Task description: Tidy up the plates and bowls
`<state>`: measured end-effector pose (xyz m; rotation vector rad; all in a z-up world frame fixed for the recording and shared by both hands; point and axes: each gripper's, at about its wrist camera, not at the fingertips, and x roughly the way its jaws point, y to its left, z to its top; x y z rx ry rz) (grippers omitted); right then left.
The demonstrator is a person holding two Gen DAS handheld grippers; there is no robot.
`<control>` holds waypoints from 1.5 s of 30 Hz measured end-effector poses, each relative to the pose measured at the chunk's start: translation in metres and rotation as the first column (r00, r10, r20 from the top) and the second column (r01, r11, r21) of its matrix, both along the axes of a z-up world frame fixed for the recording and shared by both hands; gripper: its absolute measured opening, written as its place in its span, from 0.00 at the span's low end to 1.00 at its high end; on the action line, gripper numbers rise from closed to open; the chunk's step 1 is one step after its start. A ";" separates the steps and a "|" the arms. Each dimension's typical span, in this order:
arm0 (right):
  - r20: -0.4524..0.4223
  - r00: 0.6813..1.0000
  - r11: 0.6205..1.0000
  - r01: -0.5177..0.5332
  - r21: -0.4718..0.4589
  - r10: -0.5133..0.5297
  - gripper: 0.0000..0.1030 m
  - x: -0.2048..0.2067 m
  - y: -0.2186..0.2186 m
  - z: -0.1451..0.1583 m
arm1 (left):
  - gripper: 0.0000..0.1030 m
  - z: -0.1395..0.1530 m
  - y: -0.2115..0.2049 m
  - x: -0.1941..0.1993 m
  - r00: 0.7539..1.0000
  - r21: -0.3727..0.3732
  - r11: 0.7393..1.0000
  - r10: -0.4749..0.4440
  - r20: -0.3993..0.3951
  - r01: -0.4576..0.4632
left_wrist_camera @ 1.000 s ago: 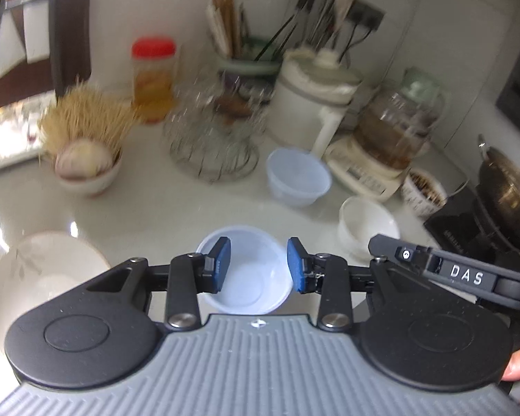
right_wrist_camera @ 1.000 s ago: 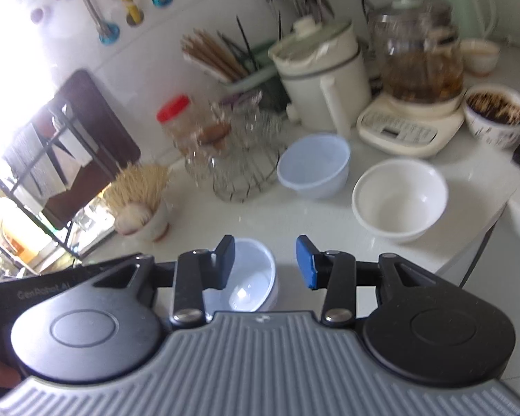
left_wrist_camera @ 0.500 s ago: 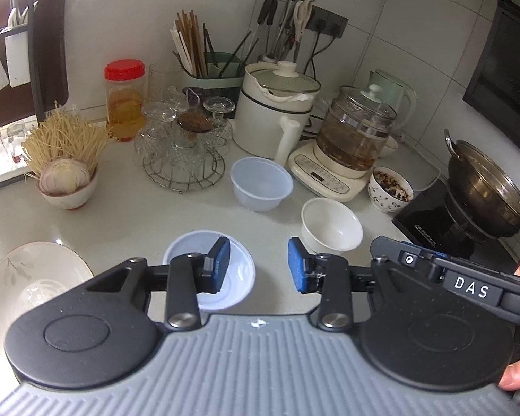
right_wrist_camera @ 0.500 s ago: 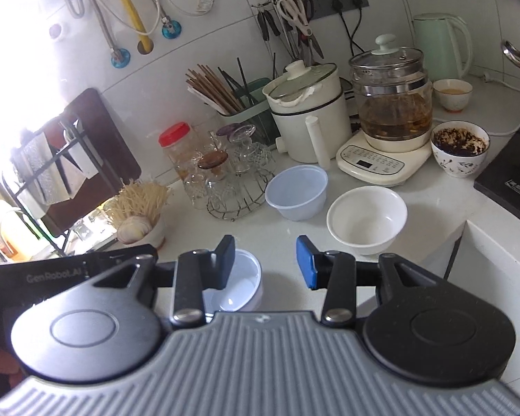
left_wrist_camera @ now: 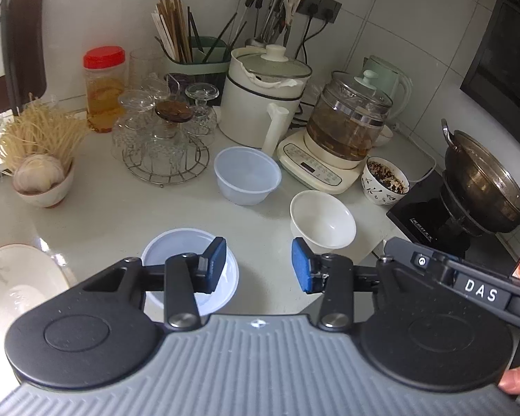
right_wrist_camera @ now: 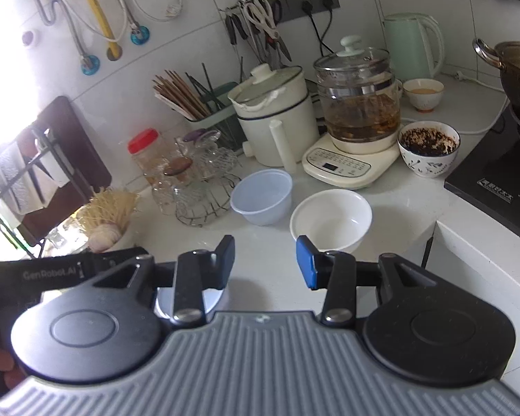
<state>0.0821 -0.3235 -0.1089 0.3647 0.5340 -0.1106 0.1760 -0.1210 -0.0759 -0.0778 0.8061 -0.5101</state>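
Note:
My left gripper (left_wrist_camera: pixel 258 265) is open and empty above the white counter. A shallow clear plastic bowl (left_wrist_camera: pixel 176 253) lies under its left finger. A deeper clear plastic bowl (left_wrist_camera: pixel 247 179) stands further back, a white ceramic bowl (left_wrist_camera: pixel 322 219) to its right, and a white plate with a leaf pattern (left_wrist_camera: pixel 14 287) at the far left. My right gripper (right_wrist_camera: pixel 265 261) is open and empty. The white bowl (right_wrist_camera: pixel 331 220) and the deep plastic bowl (right_wrist_camera: pixel 261 201) lie ahead of it; the shallow bowl (right_wrist_camera: pixel 213 298) is mostly hidden under its left finger.
A wire rack of glasses (left_wrist_camera: pixel 163 138), a bowl of noodles and garlic (left_wrist_camera: pixel 41 173), a white cooker (left_wrist_camera: pixel 263 97), a glass kettle (left_wrist_camera: pixel 346 121) and a patterned bowl of dark food (left_wrist_camera: pixel 384 180) line the back. A wok (left_wrist_camera: pixel 485 180) sits on the stove, right.
Both grippers have pulled back and up from the counter, so the bowls look smaller and further off. The shallow plastic bowl has slid left under each left finger. Jaws stay open.

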 end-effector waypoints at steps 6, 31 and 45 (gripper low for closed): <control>-0.016 1.000 1.000 0.027 -0.002 -0.027 0.42 0.019 -0.011 -0.001 | 0.46 -0.010 -0.014 0.028 0.999 -0.007 1.000 -0.007 -0.035 0.007; -0.137 0.986 0.995 0.094 0.021 -0.090 0.42 0.106 -0.042 -0.012 | 0.46 -0.044 -0.066 0.133 0.984 -0.001 0.996 -0.090 -0.156 0.091; -0.184 0.980 0.997 0.074 0.009 -0.071 0.42 0.154 -0.043 -0.016 | 0.46 -0.066 -0.064 0.176 0.973 -0.017 0.998 -0.062 -0.223 0.060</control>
